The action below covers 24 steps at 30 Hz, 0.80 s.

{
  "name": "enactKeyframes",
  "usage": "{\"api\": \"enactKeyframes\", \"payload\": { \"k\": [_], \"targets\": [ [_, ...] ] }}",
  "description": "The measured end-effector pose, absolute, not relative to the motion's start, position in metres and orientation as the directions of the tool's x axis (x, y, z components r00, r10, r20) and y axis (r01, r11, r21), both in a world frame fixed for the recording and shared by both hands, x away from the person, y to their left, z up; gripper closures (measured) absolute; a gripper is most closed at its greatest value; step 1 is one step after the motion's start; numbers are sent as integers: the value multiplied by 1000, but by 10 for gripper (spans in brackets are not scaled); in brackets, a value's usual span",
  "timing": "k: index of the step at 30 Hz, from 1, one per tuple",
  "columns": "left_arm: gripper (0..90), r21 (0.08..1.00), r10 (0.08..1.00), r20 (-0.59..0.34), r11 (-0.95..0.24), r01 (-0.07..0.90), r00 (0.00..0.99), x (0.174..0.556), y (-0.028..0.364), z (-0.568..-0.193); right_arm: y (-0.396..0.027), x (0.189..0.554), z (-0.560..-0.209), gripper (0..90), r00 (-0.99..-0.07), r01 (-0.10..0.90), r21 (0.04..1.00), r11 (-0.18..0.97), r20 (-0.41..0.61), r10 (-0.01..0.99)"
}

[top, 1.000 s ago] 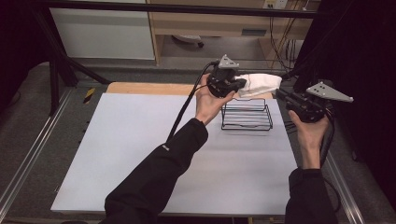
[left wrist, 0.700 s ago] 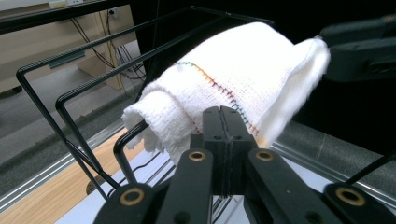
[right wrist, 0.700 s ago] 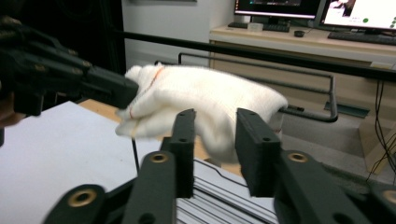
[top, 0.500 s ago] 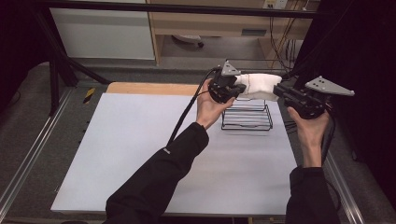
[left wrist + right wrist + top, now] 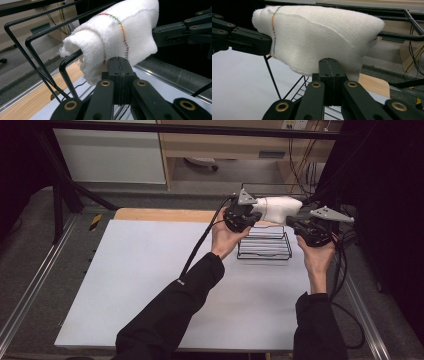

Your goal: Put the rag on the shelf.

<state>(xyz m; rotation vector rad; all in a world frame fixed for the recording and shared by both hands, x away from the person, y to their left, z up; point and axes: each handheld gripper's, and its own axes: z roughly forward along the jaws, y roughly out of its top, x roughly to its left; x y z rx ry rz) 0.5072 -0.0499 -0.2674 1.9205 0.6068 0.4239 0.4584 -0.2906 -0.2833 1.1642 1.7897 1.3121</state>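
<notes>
Soft, light white cloth (image 5: 278, 208), upper right of frame, pinched at both ends by left gripper (image 5: 254, 216) and right gripper (image 5: 296, 223), best taken at hems.

I can't see how much of the white cloth (image 5: 117, 37) sits between my closed jaws; the wire basket (image 5: 265, 247) runs partly behind it.

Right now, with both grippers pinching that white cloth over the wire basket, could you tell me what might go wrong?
The left gripper and the right gripper, whose jaws have just been closing, each pinch only an edge of the cloth, so an end might slip out if they pull apart. The cloth hangs against the basket's top wire and could snag there. The basket looks light, so a caught cloth may drag or tip it.
</notes>
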Motion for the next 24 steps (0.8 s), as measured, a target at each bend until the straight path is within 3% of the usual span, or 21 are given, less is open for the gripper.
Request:
{"api": "enactKeyframes", "payload": {
  "k": [6,10,18,24],
  "targets": [
    [895,915,584,30,-343,213,811,504,-48,-267,-291,455,-280,893,-423,267,957,114,10,906],
    [840,915,577,23,-342,215,817,498,-42,-264,-293,445,-273,842,-443,234,967,96,19,896],
    [697,907,568,2,-347,238,823,479,-12,-261,-287,428,-259,619,-494,242,965,100,34,869],
    [534,891,582,-13,-363,274,813,465,20,-273,-274,419,-262,389,-520,270,955,121,39,853]
  ]
}}
